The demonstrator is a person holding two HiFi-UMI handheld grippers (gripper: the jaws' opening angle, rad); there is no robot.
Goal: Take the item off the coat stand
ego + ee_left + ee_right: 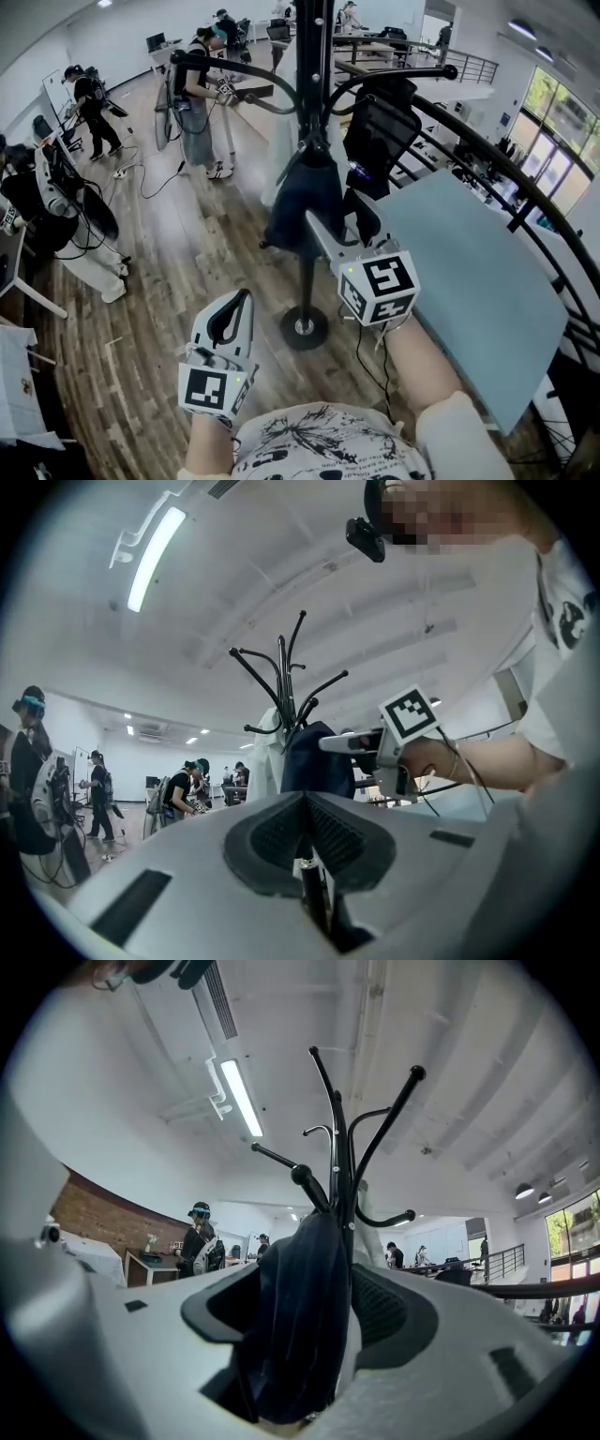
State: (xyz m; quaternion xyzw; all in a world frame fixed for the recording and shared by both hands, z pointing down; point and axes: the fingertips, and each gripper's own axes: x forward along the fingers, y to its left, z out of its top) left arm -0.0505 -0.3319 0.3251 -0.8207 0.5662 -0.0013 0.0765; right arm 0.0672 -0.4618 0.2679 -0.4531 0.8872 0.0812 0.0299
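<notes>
We had right gripper (pixel 336 225) jaws spread around the dark jacket (pixel 295 1316) (hanging on the coat stand (pixel 312 94)); left gripper (pixel 242 302) clenched, empty.

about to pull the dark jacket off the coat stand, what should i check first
1. Dark jacket sits between the right gripper's jaws: ok.
2. Jaws closed on the cloth: not ok, they stand apart.
3. Jacket hangs free from its hook on the coat stand: ok.
4. White garment behind is out of the jaws: cannot tell.
5. Left gripper is clear of the stand: ok, it is low, shut and empty.
6. Other people are out of the way: ok.
</notes>
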